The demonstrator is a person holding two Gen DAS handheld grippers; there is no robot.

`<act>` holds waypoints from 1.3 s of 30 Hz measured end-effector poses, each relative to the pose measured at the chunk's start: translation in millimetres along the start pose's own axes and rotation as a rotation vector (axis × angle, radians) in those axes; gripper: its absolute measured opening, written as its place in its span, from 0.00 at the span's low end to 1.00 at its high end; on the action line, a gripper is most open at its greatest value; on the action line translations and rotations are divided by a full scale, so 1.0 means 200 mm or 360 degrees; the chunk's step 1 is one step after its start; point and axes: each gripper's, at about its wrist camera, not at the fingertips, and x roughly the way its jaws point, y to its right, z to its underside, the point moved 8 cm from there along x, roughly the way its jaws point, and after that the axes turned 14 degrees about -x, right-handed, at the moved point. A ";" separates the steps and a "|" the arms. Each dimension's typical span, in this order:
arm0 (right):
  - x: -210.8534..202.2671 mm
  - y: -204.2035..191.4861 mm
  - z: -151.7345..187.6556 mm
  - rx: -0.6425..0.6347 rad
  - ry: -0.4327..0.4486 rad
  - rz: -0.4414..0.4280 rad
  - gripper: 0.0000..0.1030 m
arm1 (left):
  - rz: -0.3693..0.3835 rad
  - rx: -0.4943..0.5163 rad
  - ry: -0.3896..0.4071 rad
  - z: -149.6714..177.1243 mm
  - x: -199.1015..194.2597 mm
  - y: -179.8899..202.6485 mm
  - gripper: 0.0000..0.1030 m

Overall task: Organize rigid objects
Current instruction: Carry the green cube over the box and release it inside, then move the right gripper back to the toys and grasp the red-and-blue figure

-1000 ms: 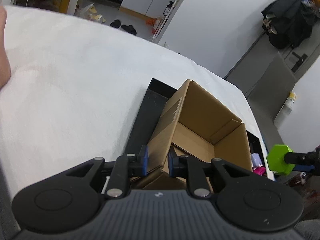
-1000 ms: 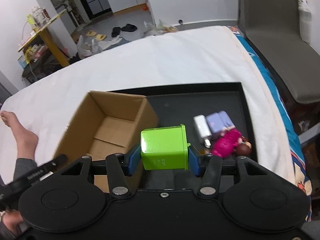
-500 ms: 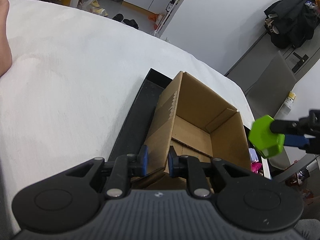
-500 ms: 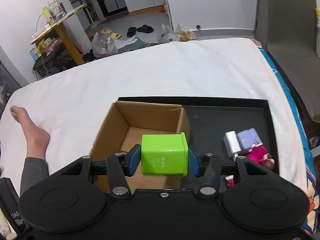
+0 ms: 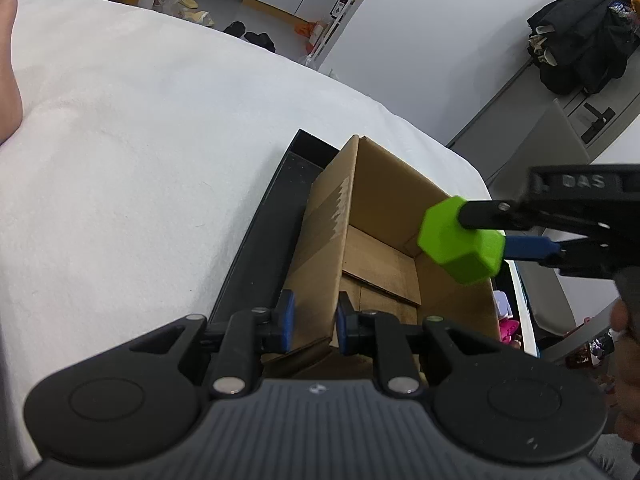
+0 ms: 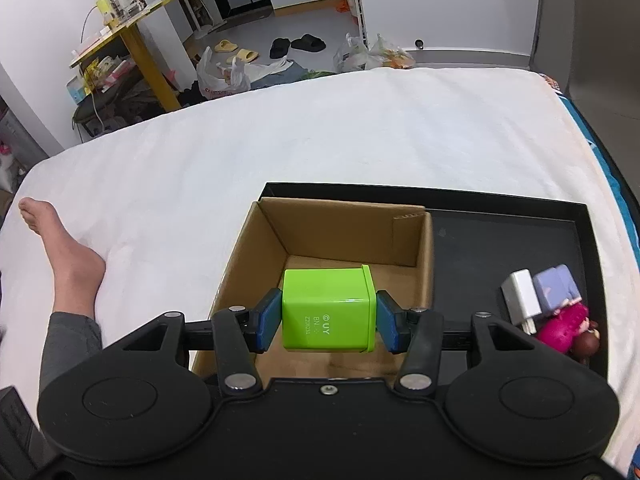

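- The bright green plastic cube-shaped box (image 6: 327, 311) was gripped on two opposite sides by the right gripper (image 6: 326, 322), whose blue pads (image 6: 267, 320) pressed flat against it, closed just to its width.
- It hung above the open brown cardboard box (image 6: 424, 258), over the near part of the opening and not touching the walls or floor; the left wrist view showed it level with the rim or a little higher (image 5: 460, 240). This looked like the carry just ahead of a drop into the cardboard box.
- The left gripper (image 5: 312, 322) straddled the near wall of the cardboard box (image 5: 320, 240), one blue pad (image 5: 286, 320) on each side and nearly closed on it, probably to steady the light box.
- The cardboard box stood at the left end of a shallow black rectangular tray (image 6: 520, 196).
- To the right of the cardboard box, in the tray, lay a white plug adapter (image 6: 520, 295), a pale purple block (image 6: 557, 285) and a pink doll figure (image 6: 568, 326), bunched together and likely next to go.
- The tray rested on a white bed sheet (image 6: 320, 128); left of the cardboard box a bare foot (image 6: 60, 248) lay on it.
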 end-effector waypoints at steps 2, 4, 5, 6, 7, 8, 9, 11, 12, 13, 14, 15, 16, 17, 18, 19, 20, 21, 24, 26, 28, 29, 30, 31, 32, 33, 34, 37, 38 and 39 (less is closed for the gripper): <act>0.04 -0.01 -0.01 0.0004 -0.0010 -0.0004 0.48 | 0.0000 -0.0001 -0.0001 0.00 0.00 0.00 0.18; 0.07 -0.01 -0.02 -0.0005 -0.0024 -0.0010 0.48 | -0.0002 0.0005 0.0001 0.00 0.00 0.00 0.18; 0.08 -0.01 -0.03 -0.0007 -0.0030 -0.0009 0.48 | -0.0003 0.0007 0.0002 0.00 0.00 0.00 0.18; 0.10 -0.01 -0.04 -0.0008 -0.0039 -0.0007 0.48 | -0.0005 0.0011 0.0004 0.00 0.00 0.00 0.18; 0.11 -0.01 -0.04 -0.0003 -0.0045 -0.0006 0.48 | -0.0007 0.0014 0.0005 0.00 0.01 0.00 0.18; 0.12 -0.01 -0.04 0.0003 -0.0047 -0.0008 0.48 | -0.0008 0.0015 0.0005 0.00 0.01 0.00 0.18; 0.13 -0.01 -0.04 0.0010 -0.0049 -0.0012 0.48 | -0.0008 0.0017 0.0005 0.00 0.01 0.00 0.18; 0.15 -0.02 -0.05 0.0028 -0.0047 -0.0026 0.48 | -0.0006 0.0019 0.0002 0.00 0.01 0.00 0.18; 0.16 -0.02 -0.05 0.0047 -0.0041 -0.0038 0.48 | -0.0003 0.0014 -0.0001 0.00 0.01 0.00 0.18; 0.16 -0.01 -0.05 0.0061 -0.0035 -0.0051 0.48 | 0.0001 0.0007 -0.0004 0.00 0.01 0.00 0.18; 0.17 -0.02 -0.06 0.0058 -0.0032 -0.0063 0.49 | 0.0004 0.0002 -0.0007 0.00 0.01 -0.01 0.18; 0.16 -0.02 -0.07 0.0056 -0.0030 -0.0071 0.52 | 0.0004 0.0005 -0.0008 0.00 0.00 -0.01 0.18; 0.15 -0.01 -0.07 0.0062 -0.0019 -0.0077 0.55 | 0.0004 0.0008 -0.0009 0.00 0.00 -0.01 0.18; 0.14 0.00 -0.08 0.0067 -0.0009 -0.0072 0.58 | 0.0006 0.0009 -0.0010 0.00 0.00 -0.01 0.18; 0.11 0.01 -0.08 0.0065 0.0003 -0.0059 0.61 | 0.0005 0.0013 -0.0007 0.00 0.00 0.00 0.18; 0.09 0.02 -0.07 0.0063 0.0004 -0.0053 0.62 | 0.0004 0.0018 -0.0009 0.00 0.00 0.00 0.18; 0.07 0.03 -0.06 0.0063 0.0001 -0.0054 0.66 | 0.0004 0.0023 -0.0008 0.00 0.00 0.00 0.18; 0.05 0.04 -0.05 0.0061 -0.0007 -0.0057 0.72 | -0.0003 0.0023 -0.0002 0.00 0.00 0.00 0.18; -0.02 0.07 -0.02 0.0040 0.0002 -0.0029 0.85 | 0.0011 0.0019 -0.0001 0.00 0.00 0.00 0.18; -0.06 0.09 0.01 0.0015 0.0008 0.0007 0.86 | 0.0010 0.0021 0.0000 0.00 0.00 0.00 0.18; -0.08 0.11 0.03 0.0010 -0.0008 0.0023 0.86 | 0.0011 0.0025 0.0002 0.00 -0.01 0.00 0.18; -0.09 0.13 0.05 0.0018 -0.0020 0.0022 0.87 | 0.0012 0.0029 0.0000 0.01 -0.01 0.00 0.18; -0.10 0.14 0.06 0.0028 -0.0025 0.0016 0.87 | 0.0017 0.0031 -0.0001 0.00 -0.02 0.01 0.18; -0.11 0.16 0.07 0.0035 -0.0025 0.0009 0.87 | 0.0024 0.0037 0.0004 0.00 -0.02 0.01 0.18; -0.13 0.17 0.08 0.0038 -0.0025 0.0006 0.87 | 0.0026 0.0052 0.0012 0.00 -0.03 0.02 0.17; -0.15 0.18 0.09 0.0038 -0.0025 0.0006 0.87 | 0.0020 0.0069 0.0020 -0.01 -0.04 0.03 0.17; -0.17 0.19 0.10 0.0034 -0.0024 0.0007 0.88 | 0.0016 0.0080 0.0024 -0.01 -0.04 0.03 0.18; -0.22 0.24 0.12 0.0031 -0.0012 0.0022 0.91 | 0.0016 0.0095 0.0033 -0.02 -0.05 0.04 0.18; -0.24 0.25 0.12 0.0032 -0.0012 0.0019 0.92 | 0.0010 0.0100 0.0033 -0.02 -0.05 0.04 0.18; -0.25 0.27 0.13 0.0032 -0.0014 0.0015 0.92 | 0.0005 0.0103 0.0029 -0.02 -0.04 0.04 0.18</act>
